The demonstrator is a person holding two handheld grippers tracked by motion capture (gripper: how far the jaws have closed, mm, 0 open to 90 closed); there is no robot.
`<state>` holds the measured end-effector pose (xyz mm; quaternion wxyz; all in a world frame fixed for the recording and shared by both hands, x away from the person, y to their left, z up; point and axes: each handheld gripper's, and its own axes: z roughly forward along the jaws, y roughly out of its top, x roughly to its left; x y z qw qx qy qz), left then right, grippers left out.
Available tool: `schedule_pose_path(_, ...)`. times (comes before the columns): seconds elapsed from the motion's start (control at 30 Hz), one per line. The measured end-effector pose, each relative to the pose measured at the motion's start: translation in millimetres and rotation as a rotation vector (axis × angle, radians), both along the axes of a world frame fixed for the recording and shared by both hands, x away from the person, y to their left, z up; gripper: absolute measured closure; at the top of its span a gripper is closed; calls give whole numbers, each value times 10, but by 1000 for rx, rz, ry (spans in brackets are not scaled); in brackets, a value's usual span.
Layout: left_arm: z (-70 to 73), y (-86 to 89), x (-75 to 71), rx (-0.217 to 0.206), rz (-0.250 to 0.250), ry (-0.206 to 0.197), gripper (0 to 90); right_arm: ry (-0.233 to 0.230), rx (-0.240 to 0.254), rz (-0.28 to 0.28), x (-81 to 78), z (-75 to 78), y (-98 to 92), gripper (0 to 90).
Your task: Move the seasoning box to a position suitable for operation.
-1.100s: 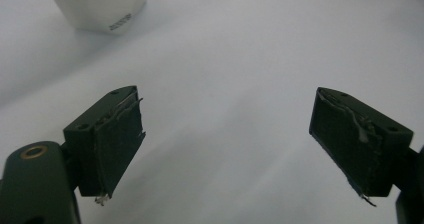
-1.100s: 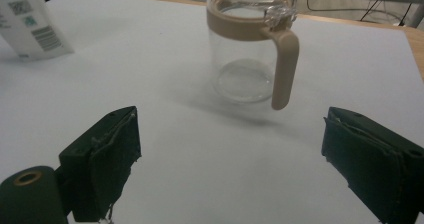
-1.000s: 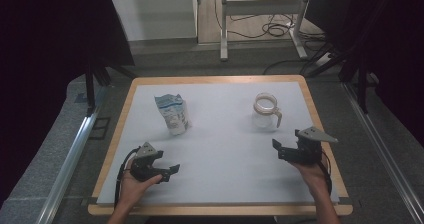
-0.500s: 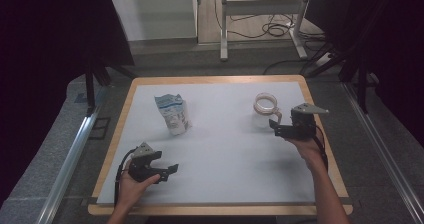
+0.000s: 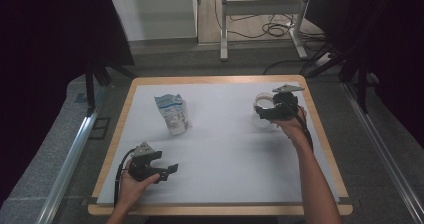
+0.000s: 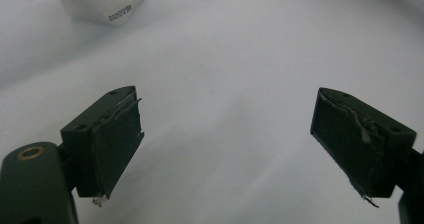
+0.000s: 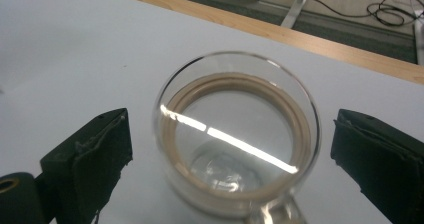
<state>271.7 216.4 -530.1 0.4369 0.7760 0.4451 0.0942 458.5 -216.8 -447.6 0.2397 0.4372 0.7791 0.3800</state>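
- Right gripper (image 7: 227, 149) jaws wide apart, holding nothing; glass jug (image 7: 237, 134) sits between them, small gap to each pad, no contact visible.
- Step, as I read it: pre-grasp approach on the jug. Next move calls for easing in a bit lower and closing evenly on the glass wall without tipping it.
- Jug is upright, looks empty, tan band inside the rim, handle or spout stub toward the camera; slick glass, so likely needs a firm centred squeeze.
- High view: right gripper (image 5: 274, 110) at the jug (image 5: 262, 103), far right of the tabletop (image 5: 235, 154).
- Left gripper (image 6: 227, 139) jaws also wide apart, holding nothing, bare white tabletop between them.
- Beyond the left jaws, well apart: a white carton (image 6: 102, 1); high view shows carton (image 5: 172, 113) ahead of left gripper (image 5: 159, 168), which rests low at the near edge.
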Motion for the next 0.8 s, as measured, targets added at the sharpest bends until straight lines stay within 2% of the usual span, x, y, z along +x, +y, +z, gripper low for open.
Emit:
schedule_pose_path(0.1,-13,12,9,1,3,3,132,36,8,1,121,-30,34,33)
schedule_pose_path(0.23,-18,29,8,3,3,3,132,68,-19,-6,222,-122,72,33)
schedule_pose_path(0.33,-23,36,10,6,6,5,133,77,-19,-6,252,-163,76,34)
schedule_pose_path(0.5,-35,26,13,16,4,5,133,117,-37,27,303,-296,84,99)
schedule_pose_path(0.63,-36,20,9,21,5,2,133,100,-39,25,296,-324,83,109)
schedule_pose_path(0.8,-31,8,-4,23,8,-8,136,109,-53,24,296,-309,90,114)
